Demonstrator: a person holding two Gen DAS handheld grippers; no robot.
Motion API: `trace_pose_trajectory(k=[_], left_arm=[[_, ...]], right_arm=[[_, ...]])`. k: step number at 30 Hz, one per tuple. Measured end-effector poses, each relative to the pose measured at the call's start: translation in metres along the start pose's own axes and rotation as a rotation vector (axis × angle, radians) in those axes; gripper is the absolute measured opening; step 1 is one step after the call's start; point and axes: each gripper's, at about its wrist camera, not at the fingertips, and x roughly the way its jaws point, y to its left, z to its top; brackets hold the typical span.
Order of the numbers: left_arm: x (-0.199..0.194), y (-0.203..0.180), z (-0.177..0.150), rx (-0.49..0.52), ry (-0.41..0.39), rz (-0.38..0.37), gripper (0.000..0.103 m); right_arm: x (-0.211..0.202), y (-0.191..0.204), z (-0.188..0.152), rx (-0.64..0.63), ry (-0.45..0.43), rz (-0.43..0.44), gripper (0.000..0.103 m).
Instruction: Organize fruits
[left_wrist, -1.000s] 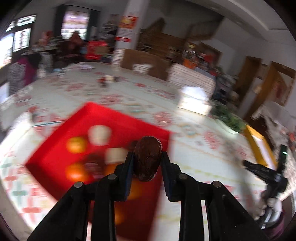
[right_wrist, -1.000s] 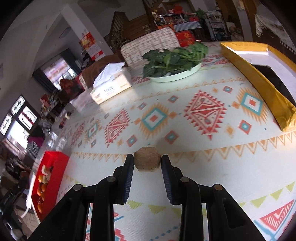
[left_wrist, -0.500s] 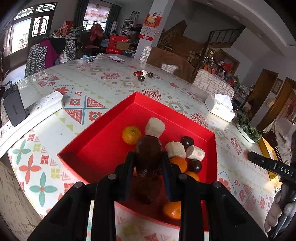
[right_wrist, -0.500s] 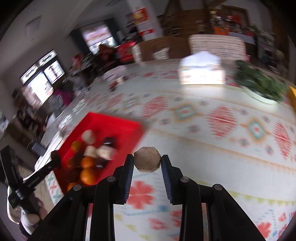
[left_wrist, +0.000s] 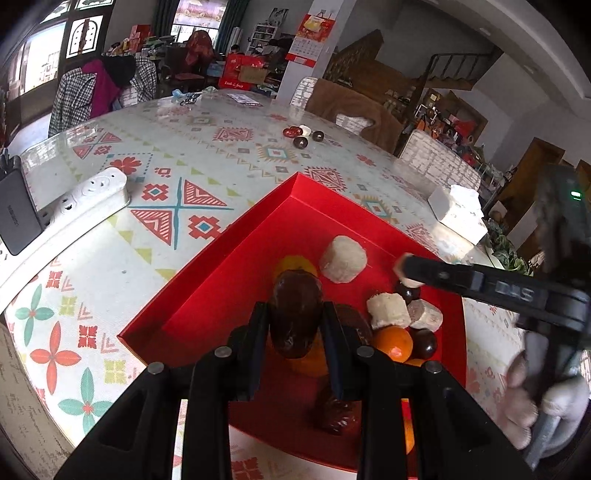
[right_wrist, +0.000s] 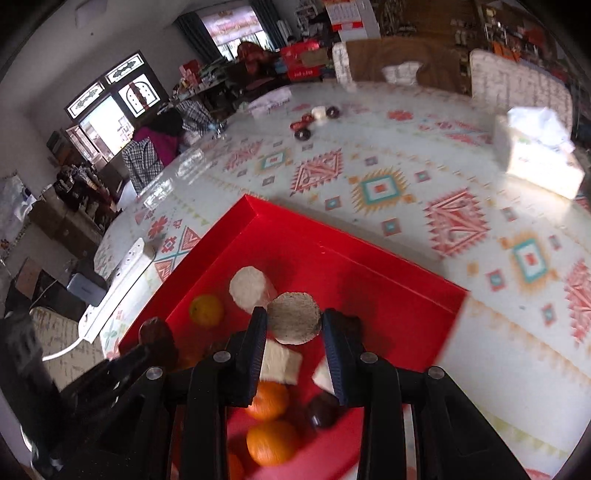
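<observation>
Worktop (left_wrist: 207, 147): round, glossy, pale cloth with red and teal geometric motifs; cluttered living room behind, chairs at the rim. White power strip (left_wrist: 85, 199) and tissue box (right_wrist: 535, 158) on it. Red tray (left_wrist: 229, 266): shallow, square-cornered, holding smooth oranges (right_wrist: 271, 441), matte pale chunks and dark glossy fruits. Left hand-held gripper (left_wrist: 295, 328) clamps a wrinkled dark date (left_wrist: 295, 310) over the tray. Right hand-held gripper (right_wrist: 293, 328) clamps a rough beige disc-shaped piece (right_wrist: 293, 319) above it.
</observation>
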Motion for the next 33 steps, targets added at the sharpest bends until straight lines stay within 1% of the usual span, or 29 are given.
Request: trace_pose_trajectory(k=[2, 3, 4, 5, 6, 7, 9, 14, 16, 17, 18, 20, 25, 27, 33], left_arm=[[-0.001, 0.003, 0.001, -0.007, -0.005, 0.0, 0.029], [-0.002, 0.004, 0.001, -0.01, -0.008, -0.001, 0.032], [-0.003, 0.006, 0.001, -0.015, -0.012, -0.003, 0.039], [-0.005, 0.007, 0.001, -0.019, -0.017, -0.004, 0.043], [-0.006, 0.007, 0.002, -0.021, -0.023, -0.004, 0.049], [-0.008, 0.007, 0.002, -0.023, -0.029, -0.002, 0.052], [-0.011, 0.006, 0.003, -0.019, -0.034, -0.002, 0.052], [-0.02, -0.002, 0.001, 0.005, -0.053, 0.017, 0.055], [-0.027, -0.01, 0.0, 0.03, -0.075, 0.037, 0.061], [-0.032, -0.016, -0.001, 0.048, -0.094, 0.058, 0.064], [-0.036, -0.02, -0.002, 0.062, -0.11, 0.074, 0.069], [-0.045, -0.033, -0.004, 0.098, -0.147, 0.109, 0.076], [-0.063, -0.069, -0.012, 0.198, -0.209, 0.173, 0.086], [-0.067, -0.085, -0.017, 0.232, -0.214, 0.184, 0.087], [-0.07, -0.131, -0.037, 0.307, -0.201, 0.176, 0.088]], right_arm=[[0.01, 0.0, 0.002, 0.009, 0.01, 0.002, 0.034], [0.012, 0.0, 0.003, 0.013, 0.009, 0.006, 0.034], [0.014, 0.001, 0.004, 0.018, 0.008, 0.008, 0.034], [0.015, 0.001, 0.004, 0.024, 0.006, 0.012, 0.035], [0.015, 0.001, 0.005, 0.025, 0.0, 0.01, 0.037], [0.014, 0.002, 0.006, 0.025, -0.009, 0.003, 0.038], [0.01, 0.003, 0.006, 0.022, -0.025, -0.001, 0.047], [-0.019, -0.003, 0.002, 0.028, -0.08, -0.008, 0.047], [-0.033, -0.007, -0.004, 0.029, -0.1, -0.013, 0.048], [-0.04, -0.01, -0.008, 0.031, -0.111, -0.013, 0.048], [-0.049, -0.013, -0.015, 0.032, -0.122, -0.017, 0.049], [-0.062, -0.02, -0.025, 0.033, -0.137, -0.043, 0.049], [-0.097, -0.047, -0.063, 0.075, -0.172, -0.103, 0.052], [-0.109, -0.059, -0.079, 0.102, -0.183, -0.13, 0.052], [-0.136, -0.09, -0.12, 0.176, -0.199, -0.153, 0.053]])
